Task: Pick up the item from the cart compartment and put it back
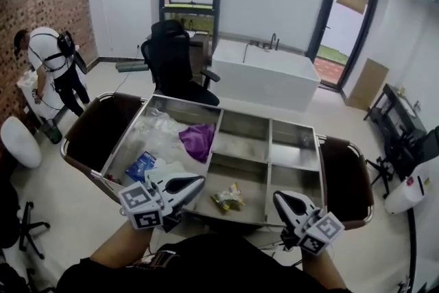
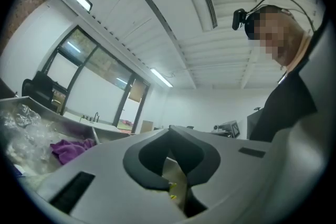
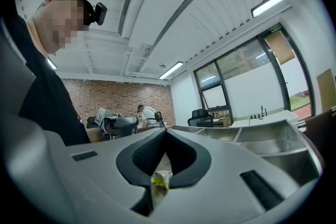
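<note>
Checking clearances: steel cart point(image 1: 245, 160) has raised divider walls. Snack packet point(image 1: 228, 198) lies alone on the floor of the near middle compartment, apart from all four walls, open floor to its right. Purple cloth point(image 1: 197, 141), clear plastic point(image 1: 154, 125) and blue pack point(image 1: 142, 165) crowd the large left bin. Brown side bags point(image 1: 103, 130) hang at both ends of the cart.

Left gripper point(image 1: 199, 182) hangs over the near rim at the left bin's corner, tips aimed toward the packet, apart from it; jaws closed together, nothing between. Right gripper point(image 1: 278, 197) hovers over the near rim right of the packet; jaws likewise together, empty. Both forearms enter from the bottom edge.
</note>
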`<state>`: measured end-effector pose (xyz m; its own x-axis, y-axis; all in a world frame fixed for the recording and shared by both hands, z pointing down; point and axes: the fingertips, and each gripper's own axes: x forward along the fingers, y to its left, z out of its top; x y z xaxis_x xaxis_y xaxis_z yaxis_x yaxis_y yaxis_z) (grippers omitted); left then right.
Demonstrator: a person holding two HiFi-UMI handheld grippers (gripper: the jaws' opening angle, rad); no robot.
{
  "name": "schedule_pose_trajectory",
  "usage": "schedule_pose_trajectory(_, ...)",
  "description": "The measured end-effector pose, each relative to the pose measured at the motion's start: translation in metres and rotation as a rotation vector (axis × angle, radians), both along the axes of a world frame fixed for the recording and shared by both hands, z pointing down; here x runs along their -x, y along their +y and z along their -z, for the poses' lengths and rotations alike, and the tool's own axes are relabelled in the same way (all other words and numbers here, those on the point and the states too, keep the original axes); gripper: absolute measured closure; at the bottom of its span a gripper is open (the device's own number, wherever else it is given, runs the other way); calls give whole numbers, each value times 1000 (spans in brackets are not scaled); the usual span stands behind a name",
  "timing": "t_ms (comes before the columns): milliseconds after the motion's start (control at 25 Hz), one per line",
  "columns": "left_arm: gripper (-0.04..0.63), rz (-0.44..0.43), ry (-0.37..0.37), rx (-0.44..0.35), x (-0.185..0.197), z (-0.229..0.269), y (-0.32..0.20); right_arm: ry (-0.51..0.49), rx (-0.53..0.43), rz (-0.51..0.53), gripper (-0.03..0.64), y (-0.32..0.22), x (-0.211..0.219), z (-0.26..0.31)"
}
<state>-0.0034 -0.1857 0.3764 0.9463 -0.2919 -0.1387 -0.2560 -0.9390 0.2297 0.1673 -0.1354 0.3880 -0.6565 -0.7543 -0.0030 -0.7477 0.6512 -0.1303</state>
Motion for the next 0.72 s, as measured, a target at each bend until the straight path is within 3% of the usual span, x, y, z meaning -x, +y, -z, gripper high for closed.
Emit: schedule_pose_trajectory(720,601,-18,-59,2,-7,-12,7,17,-14,14,623,5,2,1)
